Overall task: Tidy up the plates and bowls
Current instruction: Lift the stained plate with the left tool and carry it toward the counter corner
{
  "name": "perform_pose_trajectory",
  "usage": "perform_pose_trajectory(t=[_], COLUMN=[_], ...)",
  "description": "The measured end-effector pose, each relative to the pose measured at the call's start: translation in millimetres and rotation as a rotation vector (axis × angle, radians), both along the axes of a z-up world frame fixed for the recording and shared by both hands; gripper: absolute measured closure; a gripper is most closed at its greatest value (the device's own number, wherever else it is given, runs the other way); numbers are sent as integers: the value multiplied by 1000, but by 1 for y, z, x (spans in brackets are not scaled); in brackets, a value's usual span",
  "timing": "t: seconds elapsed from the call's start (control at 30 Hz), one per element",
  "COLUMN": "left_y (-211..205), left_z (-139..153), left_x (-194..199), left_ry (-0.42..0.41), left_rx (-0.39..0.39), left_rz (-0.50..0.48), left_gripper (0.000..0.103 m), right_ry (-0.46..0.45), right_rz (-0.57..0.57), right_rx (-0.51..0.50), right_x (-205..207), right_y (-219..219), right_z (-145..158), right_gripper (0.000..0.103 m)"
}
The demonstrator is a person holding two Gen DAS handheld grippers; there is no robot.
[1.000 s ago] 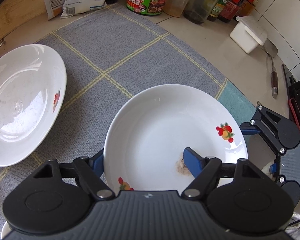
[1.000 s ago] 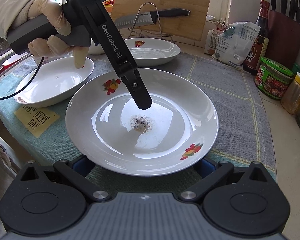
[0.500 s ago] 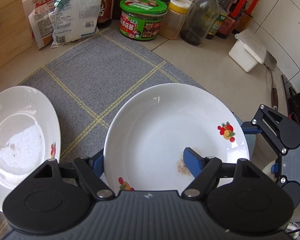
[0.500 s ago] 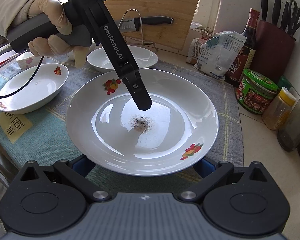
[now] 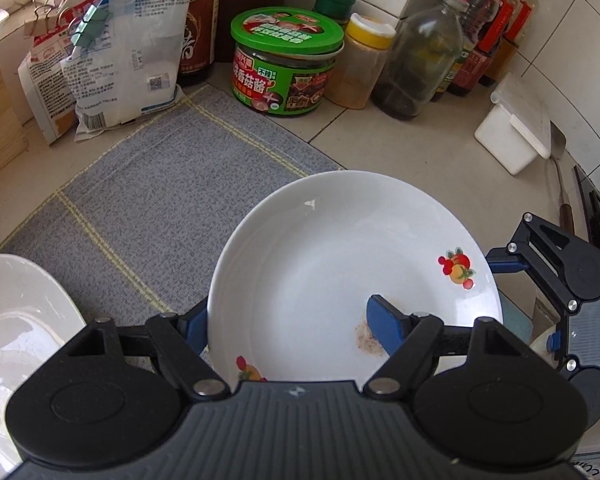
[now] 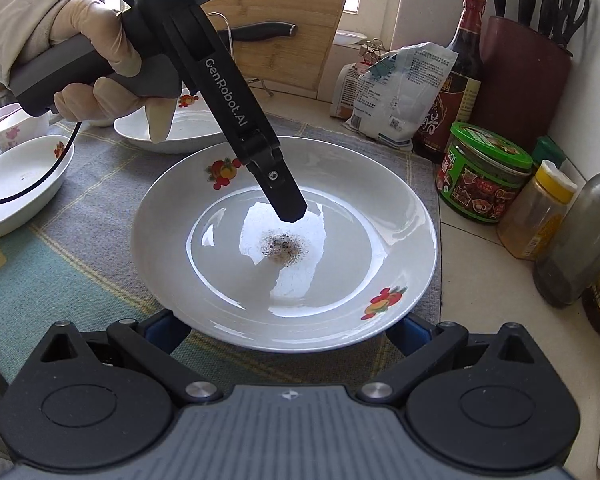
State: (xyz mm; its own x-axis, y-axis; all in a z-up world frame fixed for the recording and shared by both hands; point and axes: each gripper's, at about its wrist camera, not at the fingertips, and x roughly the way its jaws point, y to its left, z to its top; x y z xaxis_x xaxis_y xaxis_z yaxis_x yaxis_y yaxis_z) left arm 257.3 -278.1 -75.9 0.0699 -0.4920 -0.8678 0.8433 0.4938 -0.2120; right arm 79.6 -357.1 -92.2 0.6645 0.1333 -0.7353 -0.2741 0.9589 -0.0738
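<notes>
A white plate point(image 5: 340, 256) with fruit prints and a brown smear of crumbs hangs above the grey mat point(image 5: 148, 200), carried by both grippers. My left gripper point(image 5: 284, 316) is shut on its rim, one blue pad point(image 5: 380, 320) inside the dish and the other below the edge. In the right wrist view the plate point(image 6: 228, 276) fills the middle, with the left gripper's upper finger point(image 6: 284, 196) reaching into it from a gloved hand point(image 6: 100, 60). My right gripper point(image 6: 286, 330) clasps the plate's near edge, a pad on each side; it also shows as the right gripper point(image 5: 526, 304).
A second white plate point(image 5: 20, 320) lies at the left; two more dishes point(image 6: 172, 132) point(image 6: 16, 184) sit further back. A green-lidded jar point(image 5: 288, 68), spice jar point(image 5: 364, 64), bottles point(image 5: 420, 56), bags point(image 5: 120, 48) and a white box point(image 5: 512, 136) line the tiled wall.
Both grippers have carried the plate across the mat toward the jars and bottles by the wall. The second plate has slid to the left edge of the left wrist view.
</notes>
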Motion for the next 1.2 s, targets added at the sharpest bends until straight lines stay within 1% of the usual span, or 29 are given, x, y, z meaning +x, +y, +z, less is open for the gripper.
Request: perform_pose_trajectory(t=[0.33,0.53,1.03,1.2], left_y=[-13,-16,-18,-14], left_z=[-15,-21,-22,-19], left_x=[14,15,15,10], left_ry=[5,7,-18,-46], left_rx=[1,8,20,22], left_rz=[10,6,-12,-23], left_gripper=[25,25,25,20], right_ry=[19,29,43,44], right_rz=[0,-2,-18,-31], right_rx=[1,-2,0,-1], right_x=[19,21,24,21], right_y=[-15,-17,-19,-19], right_z=[-8,-12,-12,-11], right_gripper=[0,0,0,0])
